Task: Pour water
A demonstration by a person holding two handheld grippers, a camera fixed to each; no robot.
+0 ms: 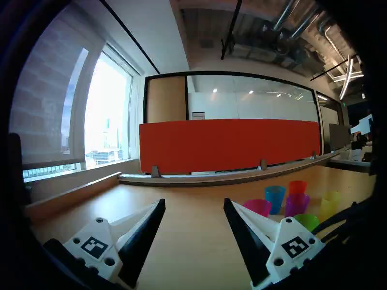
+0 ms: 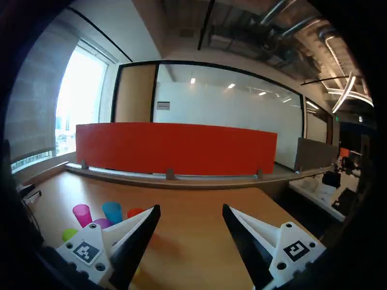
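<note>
Several coloured plastic cups stand in a cluster on the wooden table (image 1: pixel 193 241). In the left gripper view they sit right of my left gripper (image 1: pixel 194 209): a pink cup (image 1: pixel 258 206), a blue cup (image 1: pixel 275 197), an orange cup (image 1: pixel 297 187), a purple cup (image 1: pixel 296 203), a yellow cup (image 1: pixel 330 203) and a green cup (image 1: pixel 306 221). My left gripper is open and holds nothing. In the right gripper view the cups lie left of my right gripper (image 2: pixel 191 211): pink cup (image 2: pixel 82 214), blue cup (image 2: pixel 112 211), green cup (image 2: pixel 69 234). It is open too, and holds nothing.
A red divider panel (image 1: pixel 227 143) runs along the table's far edge (image 2: pixel 179 182). A bright window (image 1: pixel 104 118) is on the left. Another desk with dark objects (image 2: pixel 334 188) stands off to the right. Bare wood lies ahead of both grippers.
</note>
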